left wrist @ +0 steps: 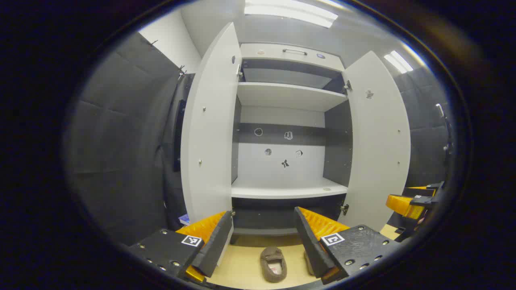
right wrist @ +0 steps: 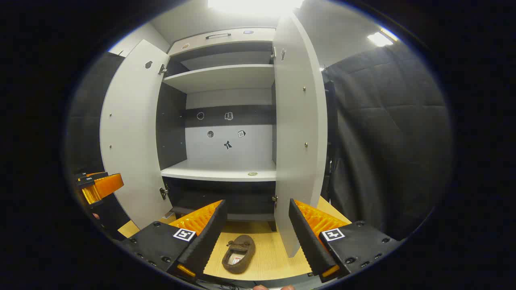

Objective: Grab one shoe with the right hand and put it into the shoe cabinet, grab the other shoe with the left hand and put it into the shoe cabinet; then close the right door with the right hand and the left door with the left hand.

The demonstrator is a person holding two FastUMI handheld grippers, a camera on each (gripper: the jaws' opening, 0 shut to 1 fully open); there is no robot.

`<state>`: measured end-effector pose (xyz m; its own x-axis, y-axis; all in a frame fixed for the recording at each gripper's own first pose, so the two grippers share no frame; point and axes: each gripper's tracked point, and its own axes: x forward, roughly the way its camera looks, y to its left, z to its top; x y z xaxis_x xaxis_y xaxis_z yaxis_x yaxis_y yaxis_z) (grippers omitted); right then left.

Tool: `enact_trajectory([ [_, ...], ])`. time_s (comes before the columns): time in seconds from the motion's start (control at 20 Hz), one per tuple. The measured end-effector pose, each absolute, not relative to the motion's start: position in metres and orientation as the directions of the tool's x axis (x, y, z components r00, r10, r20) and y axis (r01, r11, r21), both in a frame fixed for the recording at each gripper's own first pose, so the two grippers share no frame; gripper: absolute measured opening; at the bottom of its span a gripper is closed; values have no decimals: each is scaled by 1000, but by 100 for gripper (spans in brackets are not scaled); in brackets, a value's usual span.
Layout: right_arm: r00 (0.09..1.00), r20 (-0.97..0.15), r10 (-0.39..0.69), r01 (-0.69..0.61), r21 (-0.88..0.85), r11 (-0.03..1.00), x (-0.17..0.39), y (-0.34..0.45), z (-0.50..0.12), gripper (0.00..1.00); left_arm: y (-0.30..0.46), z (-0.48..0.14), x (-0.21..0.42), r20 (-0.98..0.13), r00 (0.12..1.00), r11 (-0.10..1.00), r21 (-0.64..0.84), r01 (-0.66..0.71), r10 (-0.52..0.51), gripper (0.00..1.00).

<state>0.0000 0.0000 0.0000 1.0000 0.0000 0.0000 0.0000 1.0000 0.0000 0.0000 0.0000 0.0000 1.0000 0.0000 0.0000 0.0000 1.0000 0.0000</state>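
The shoe (right wrist: 238,254) lies on the floor (right wrist: 274,257) before the open cabinet (right wrist: 225,76), toe toward it, just ahead between the spread, empty right gripper (right wrist: 254,237); left gripper (left wrist: 264,241) also spread.

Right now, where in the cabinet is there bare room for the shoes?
Lower shelf is bare between the side walls, bar a small round mark near its front. Upper shelf is bare too. Both doors stand open. Crowded: the floor in front, where the brown shoe lies.

Right gripper (right wrist: 254,237) open above shoe (right wrist: 239,253) — cabinet (right wrist: 225,76) open
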Motion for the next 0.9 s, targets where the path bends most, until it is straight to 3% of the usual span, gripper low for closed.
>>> enact_trajectory([
  [0.25, 1000, -24, 17, -16, 39, 999, 3, 17, -7, 98, 2, -22, -3, -67, 997, 999, -11, 37, -38, 94],
  [0.4, 999, -34, -6, 8, 70, 998, 6, 13, -7, 98, 2, -22, -1, -67, 996, 999, -3, 50, -50, 90],
  [0.45, 999, -36, -18, 20, 81, 996, 7, 10, -7, 97, 1, -21, 1, -63, 996, 998, -2, 55, -55, 97],
  [0.5, 999, -37, -27, 30, 88, 996, 7, 8, -8, 95, 0, -19, 2, -59, 997, 998, -1, 59, -59, 97],
  [0.55, 999, -38, -37, 40, 92, 995, 8, 6, -10, 97, 0, -19, 3, -57, 996, 998, 0, 62, -62, 90],
  [0.65, 998, -47, -52, 56, 96, 994, 9, 3, -13, 95, 0, -20, 4, -60, 996, 998, -3, 60, -60, 90],
  [0.7, 997, -53, -55, 60, 96, 994, 9, 2, -15, 92, 0, -21, 4, -61, 996, 998, -8, 58, -59, 97],
  [0.85, 996, -71, -50, 56, 79, 995, 11, 4, -19, 96, 2, -27, 2, -73, 996, 998, -23, 54, -56, 90],
  [0.9, 996, -76, -41, 47, 76, 996, 11, 6, -19, 92, 3, -30, 1, -76, 996, 998, -27, 52, -54, 90],
])
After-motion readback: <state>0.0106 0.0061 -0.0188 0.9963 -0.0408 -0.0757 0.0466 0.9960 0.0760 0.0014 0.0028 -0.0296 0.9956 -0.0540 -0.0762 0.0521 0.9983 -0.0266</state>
